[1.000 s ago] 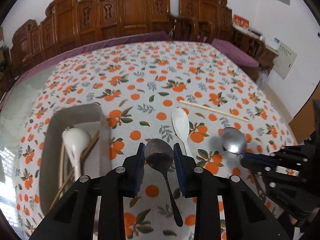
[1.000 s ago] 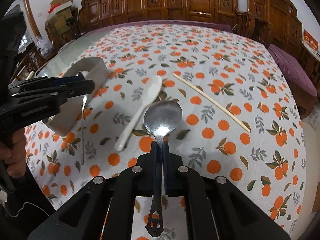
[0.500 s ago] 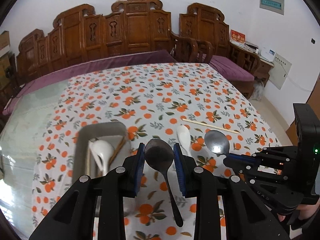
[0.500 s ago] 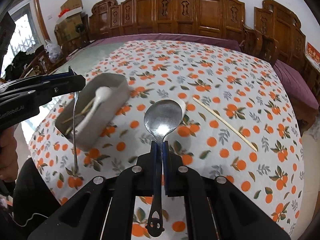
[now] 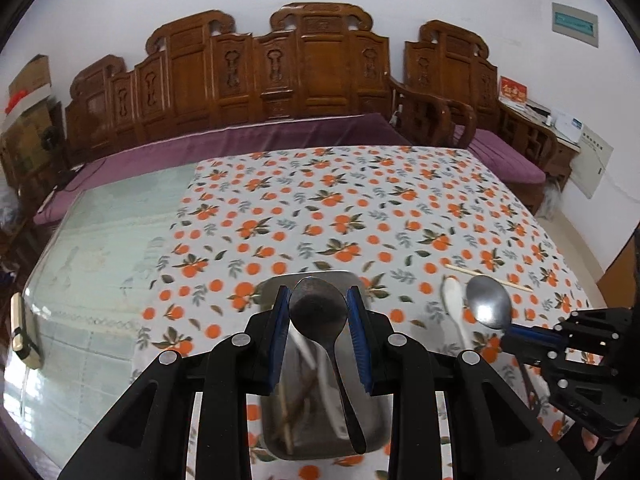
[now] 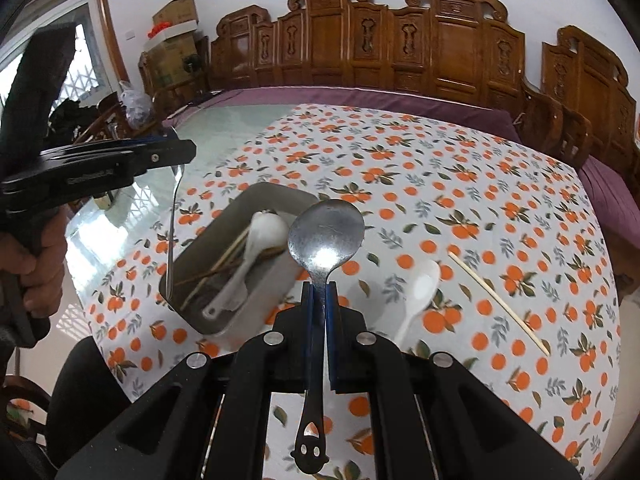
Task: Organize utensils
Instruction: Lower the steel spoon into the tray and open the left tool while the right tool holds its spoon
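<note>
My left gripper [image 5: 319, 312] is shut on the bowl of a metal spoon [image 5: 318, 312], its handle hanging down over the metal tray [image 5: 372, 432]. The tray [image 6: 276, 196] holds a white ceramic spoon [image 6: 260, 236] and several chopsticks [image 6: 224, 260]. My right gripper [image 6: 319, 296] is shut on the neck of a second metal spoon [image 6: 326, 236], held above the table right of the tray. It also shows in the left wrist view [image 5: 489, 302]. Another white ceramic spoon [image 6: 418, 292] and a single chopstick [image 6: 496, 300] lie on the orange-print tablecloth [image 6: 420, 168].
The left part of the table is bare glass [image 5: 108, 248]. A carved wooden bench with purple cushions [image 5: 248, 132] stands behind the table. Wooden chairs [image 5: 436, 116] stand at the far right.
Both grippers have risen and drawn back from the table with their spoons. My left gripper has moved left, so its spoon now hangs over the tray.
</note>
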The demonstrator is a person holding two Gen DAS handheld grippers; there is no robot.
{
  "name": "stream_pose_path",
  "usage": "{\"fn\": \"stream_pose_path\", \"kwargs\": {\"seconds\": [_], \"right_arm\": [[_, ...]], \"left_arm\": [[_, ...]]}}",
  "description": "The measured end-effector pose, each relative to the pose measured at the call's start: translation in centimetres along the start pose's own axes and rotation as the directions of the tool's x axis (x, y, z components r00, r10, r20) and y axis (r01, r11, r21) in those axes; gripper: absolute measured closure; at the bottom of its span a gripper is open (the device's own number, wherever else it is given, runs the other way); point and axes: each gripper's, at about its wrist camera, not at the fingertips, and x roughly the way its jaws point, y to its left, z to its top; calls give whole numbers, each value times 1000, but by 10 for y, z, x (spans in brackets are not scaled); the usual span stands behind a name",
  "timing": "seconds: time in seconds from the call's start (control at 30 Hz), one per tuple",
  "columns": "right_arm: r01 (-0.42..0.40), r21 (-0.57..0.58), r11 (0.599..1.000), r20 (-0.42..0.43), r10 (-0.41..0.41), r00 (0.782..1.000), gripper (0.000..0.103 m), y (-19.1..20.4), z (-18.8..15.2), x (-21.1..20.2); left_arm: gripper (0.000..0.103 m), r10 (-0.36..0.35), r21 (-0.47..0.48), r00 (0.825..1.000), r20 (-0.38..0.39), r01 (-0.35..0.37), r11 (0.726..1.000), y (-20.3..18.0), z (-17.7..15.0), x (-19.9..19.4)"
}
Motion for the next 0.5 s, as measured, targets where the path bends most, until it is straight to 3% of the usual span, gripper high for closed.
{"fn": "stream_pose_path", "kwargs": {"seconds": [0.5], "right_arm": [[7,-9,1000,-30,-7,1000,96,12,9,23]], "left_arm": [[76,55,64,988,-141,-46,997,15,-25,75]]}}
